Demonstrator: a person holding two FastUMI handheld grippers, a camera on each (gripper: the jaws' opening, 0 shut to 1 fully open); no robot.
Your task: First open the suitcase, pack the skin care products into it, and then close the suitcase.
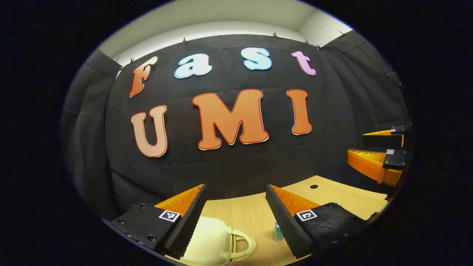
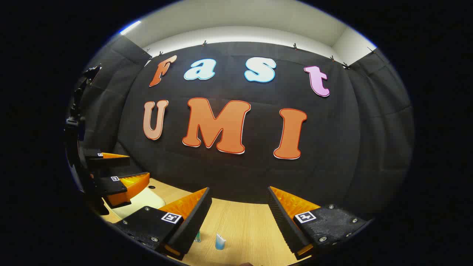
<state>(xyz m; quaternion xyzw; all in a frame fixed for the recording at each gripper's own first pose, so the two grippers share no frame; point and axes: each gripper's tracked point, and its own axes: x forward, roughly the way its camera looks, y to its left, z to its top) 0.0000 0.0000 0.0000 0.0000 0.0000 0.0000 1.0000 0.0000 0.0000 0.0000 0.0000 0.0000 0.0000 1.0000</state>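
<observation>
A small cream suitcase (image 1: 207,242) with a looped handle lies on the wooden table (image 1: 240,214), low between the fingers of my left gripper (image 1: 235,186), which is open and held above it. A small teal bottle (image 1: 278,232) stands just right of the handle, against the right finger. My right gripper (image 2: 239,189) is open too, with nothing between its fingers. Below it on the table stand a pale blue tube (image 2: 220,242) and the teal bottle (image 2: 197,236), half hidden by a finger. In the right gripper view the suitcase (image 2: 142,201) sits under the left gripper (image 2: 138,166).
The table's far edge meets the black cloth wall (image 1: 236,162). A round hole (image 1: 313,186) is cut in the tabletop at the back right. The right gripper (image 1: 356,143) hovers at the right edge of the left gripper view, above the table.
</observation>
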